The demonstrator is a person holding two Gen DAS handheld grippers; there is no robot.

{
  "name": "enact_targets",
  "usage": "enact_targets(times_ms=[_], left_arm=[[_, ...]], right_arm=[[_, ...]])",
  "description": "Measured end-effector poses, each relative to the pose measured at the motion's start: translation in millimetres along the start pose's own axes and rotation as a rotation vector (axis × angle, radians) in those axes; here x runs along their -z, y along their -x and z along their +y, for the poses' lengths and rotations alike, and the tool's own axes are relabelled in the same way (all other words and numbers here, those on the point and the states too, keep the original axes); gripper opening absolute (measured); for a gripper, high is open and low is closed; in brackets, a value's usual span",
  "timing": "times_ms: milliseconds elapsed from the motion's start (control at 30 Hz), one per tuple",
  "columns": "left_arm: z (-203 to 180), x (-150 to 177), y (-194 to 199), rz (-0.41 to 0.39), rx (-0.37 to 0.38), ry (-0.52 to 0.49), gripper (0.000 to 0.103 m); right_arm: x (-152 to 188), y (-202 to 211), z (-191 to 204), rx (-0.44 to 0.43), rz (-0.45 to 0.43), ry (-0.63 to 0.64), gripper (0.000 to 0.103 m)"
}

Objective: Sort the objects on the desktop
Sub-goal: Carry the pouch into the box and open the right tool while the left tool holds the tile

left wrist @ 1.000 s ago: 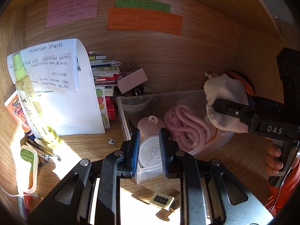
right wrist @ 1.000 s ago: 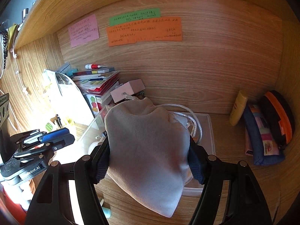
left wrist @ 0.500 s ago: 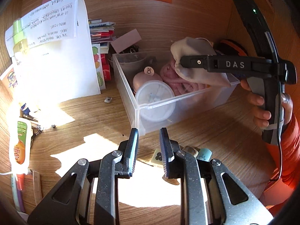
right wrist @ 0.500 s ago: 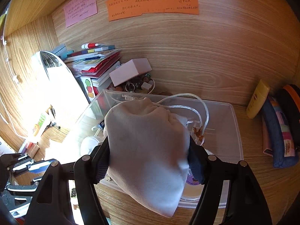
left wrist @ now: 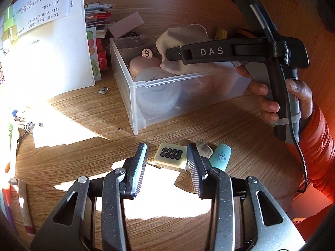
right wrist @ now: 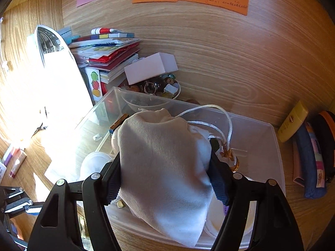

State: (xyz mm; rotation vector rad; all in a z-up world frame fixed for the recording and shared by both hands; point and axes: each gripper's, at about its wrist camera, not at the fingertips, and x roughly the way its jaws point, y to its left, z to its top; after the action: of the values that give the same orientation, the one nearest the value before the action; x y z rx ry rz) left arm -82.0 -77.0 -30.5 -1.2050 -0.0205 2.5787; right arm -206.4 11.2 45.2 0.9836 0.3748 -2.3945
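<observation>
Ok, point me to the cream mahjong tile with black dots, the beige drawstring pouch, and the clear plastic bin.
cream mahjong tile with black dots [left wrist: 170, 156], left wrist view, dotted top face.
beige drawstring pouch [right wrist: 165, 163], right wrist view, middle of the cloth.
clear plastic bin [left wrist: 134, 96], left wrist view, near-left corner wall.

I see wooden desk [left wrist: 209, 123]: bin [left wrist: 180, 83] far, tile [left wrist: 170, 156] near, papers [left wrist: 46, 48] left.

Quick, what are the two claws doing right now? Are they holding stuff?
Left gripper: open, holding nothing, its fingers either side of the mahjong tile on the desk.
Right gripper: shut on the cloth pouch, over the clear bin.
</observation>
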Motion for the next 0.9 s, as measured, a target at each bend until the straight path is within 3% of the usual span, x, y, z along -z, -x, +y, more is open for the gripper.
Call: enact_targets(times_ms=[233, 400, 633, 900], left_arm=[[-1, 2, 3, -0.007, 0.016, -0.003, 0.039], [0, 2, -13, 0.04, 0.007, -0.006, 0.039], [1, -2, -20, 0.034, 0.013, 0.005, 0.039], [3, -3, -14, 0.001, -0.037, 0.017, 0.033]], right_arm=[[1, -11, 12, 0.046, 0.006, 0.069, 0.073], [1, -17, 8, 0.022, 0.034, 0.042, 0.074], [6, -7, 4, 0.004, 0.056, 0.029, 0.073], [16, 20, 8, 0.008, 0.027, 0.041, 0.073]])
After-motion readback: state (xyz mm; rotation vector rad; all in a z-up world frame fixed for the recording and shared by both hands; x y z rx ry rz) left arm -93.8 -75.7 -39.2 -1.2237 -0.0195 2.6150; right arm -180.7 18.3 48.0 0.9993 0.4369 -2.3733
